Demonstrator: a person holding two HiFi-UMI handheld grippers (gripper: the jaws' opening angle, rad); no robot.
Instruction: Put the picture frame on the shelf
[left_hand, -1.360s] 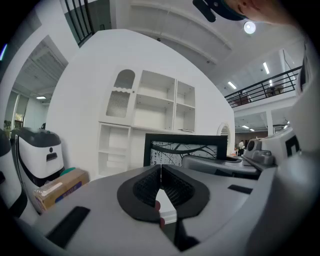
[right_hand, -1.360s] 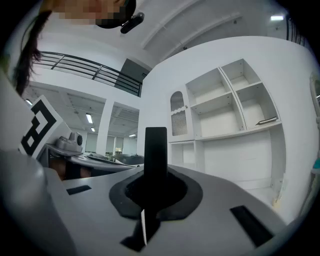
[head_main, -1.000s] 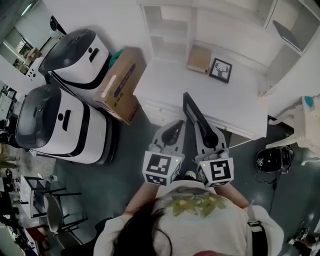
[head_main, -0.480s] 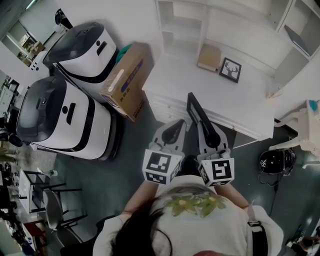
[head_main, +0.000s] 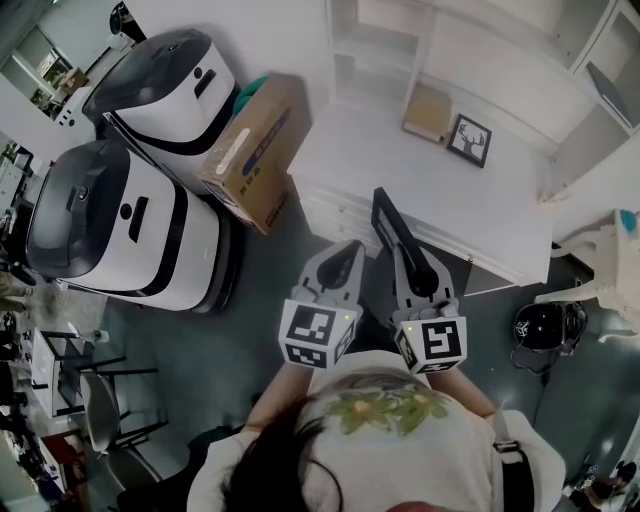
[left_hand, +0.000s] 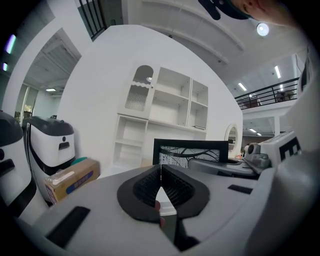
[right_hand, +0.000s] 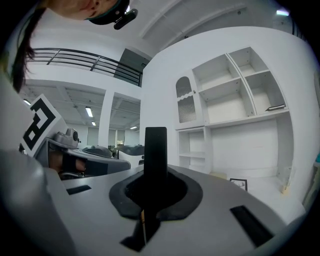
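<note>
My right gripper (head_main: 411, 268) is shut on a black picture frame (head_main: 387, 222), which sticks out forward over the white table's (head_main: 420, 205) front edge. In the right gripper view the frame (right_hand: 155, 150) stands edge-on between the jaws. From the left gripper view its front (left_hand: 192, 151) shows, with a black-and-white print. My left gripper (head_main: 341, 266) is beside it, shut and empty; its pads (left_hand: 150, 184) touch. The white shelf unit (head_main: 385, 40) rises behind the table. A second small frame with a deer print (head_main: 469, 140) leans on the table.
A tan box (head_main: 428, 111) sits on the table beside the deer frame. A cardboard carton (head_main: 250, 150) leans against the table's left end. Two large white-and-black machines (head_main: 160, 90) (head_main: 110, 230) stand at the left. A black helmet (head_main: 540, 325) lies on the floor at the right.
The head view has drifted, so table, shelf and deer frame sit a little further right. Both grippers keep their pose, the right one still holding the frame.
</note>
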